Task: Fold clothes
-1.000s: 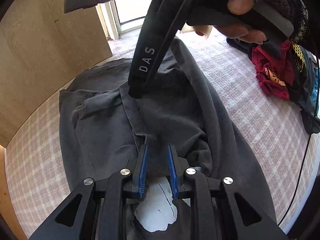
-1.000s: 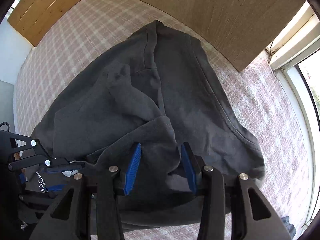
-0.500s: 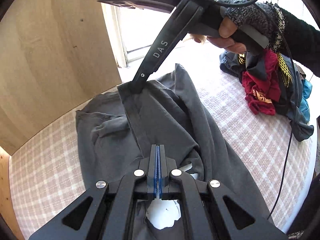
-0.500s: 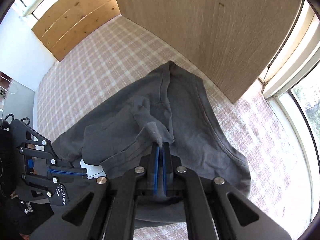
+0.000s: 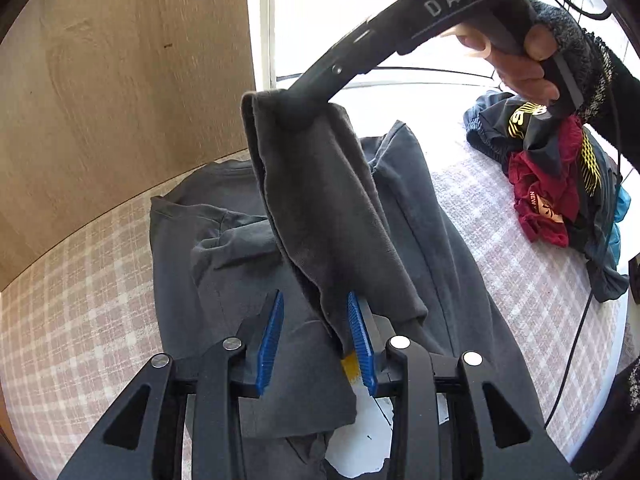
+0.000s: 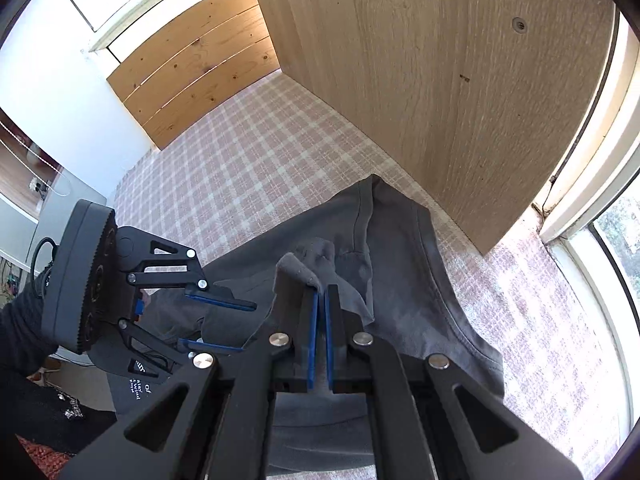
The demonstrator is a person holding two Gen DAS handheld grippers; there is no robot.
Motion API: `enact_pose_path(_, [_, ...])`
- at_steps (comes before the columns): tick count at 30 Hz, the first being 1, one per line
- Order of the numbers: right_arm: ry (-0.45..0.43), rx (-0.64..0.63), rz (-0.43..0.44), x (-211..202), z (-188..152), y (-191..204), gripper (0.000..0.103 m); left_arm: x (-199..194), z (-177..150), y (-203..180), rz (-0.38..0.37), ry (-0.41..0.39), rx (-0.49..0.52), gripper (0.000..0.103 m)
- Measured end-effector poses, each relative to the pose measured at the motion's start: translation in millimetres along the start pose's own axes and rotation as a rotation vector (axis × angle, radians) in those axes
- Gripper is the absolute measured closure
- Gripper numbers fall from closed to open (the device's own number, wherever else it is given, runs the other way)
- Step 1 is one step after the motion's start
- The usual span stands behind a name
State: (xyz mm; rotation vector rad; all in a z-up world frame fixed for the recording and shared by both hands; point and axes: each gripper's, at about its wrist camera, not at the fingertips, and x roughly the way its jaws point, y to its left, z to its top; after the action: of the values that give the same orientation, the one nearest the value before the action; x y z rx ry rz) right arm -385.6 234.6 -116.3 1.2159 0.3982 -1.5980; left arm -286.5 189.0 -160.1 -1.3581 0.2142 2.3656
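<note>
A dark grey T-shirt (image 5: 404,216) lies crumpled on the pink checked cover (image 5: 80,304). My right gripper (image 6: 321,300) is shut on a fold of the shirt (image 6: 420,280) and holds it up off the cover. In the left wrist view the right gripper (image 5: 298,100) comes in from the upper right, and a strip of fabric hangs from it. My left gripper (image 5: 316,340) is open; that strip drops between its blue pads (image 5: 270,340) and rests against the right one. The right wrist view shows the left gripper (image 6: 246,326) open at the left, with cloth between its fingers.
A pile of red, black and blue clothes (image 5: 560,188) sits at the right of the cover, with a black cable (image 5: 572,356) beside it. A light wooden panel (image 6: 440,80) stands close behind the shirt. A window (image 6: 616,248) is at the far right.
The right gripper shut on the shirt fold and has lifted it higher. The left gripper shut on the fabric half a second ago and now stands open again.
</note>
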Motion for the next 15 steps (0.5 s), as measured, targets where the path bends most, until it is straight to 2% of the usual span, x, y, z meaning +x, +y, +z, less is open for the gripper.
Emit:
enact_pose_path(2, [-0.007, 0.008, 0.007, -2.4, -1.6, -2.5, 0.1, 9.5, 2.6, 0.5, -0.006, 0.017, -0.001, 0.071])
enact_pose_path(3, [-0.009, 0.009, 0.009, -2.9, -2.3, -3.6, 0.1, 13.9, 3.9, 1.4, -0.019, 0.023, -0.006, 0.074])
enact_pose_path(4, [-0.009, 0.007, 0.003, -3.0, -3.0, -4.4, 0.1, 17.2, 4.7, 3.2, -0.029, 0.031, -0.016, 0.094])
enact_pose_path(5, [-0.009, 0.005, -0.007, -3.1, -3.8, -5.3, 0.1, 17.7, 4.7, 5.1, -0.029, 0.034, -0.026, 0.1])
enact_pose_path(8, [-0.015, 0.004, -0.017, -2.0, -3.5, -8.1, 0.1, 5.9, 3.2, 5.9, -0.024, 0.019, -0.043, 0.101])
enact_pose_path(12, [-0.036, 0.0, -0.002, 2.9, 4.2, -7.7, 0.1, -31.7, -0.4, 6.7, -0.026, -0.034, -0.059, 0.101])
enact_pose_path(15, [-0.042, -0.01, 0.021, 17.0, 11.3, -3.2, 0.1, -54.9, -4.3, 14.7, -0.029, -0.063, -0.108, 0.101])
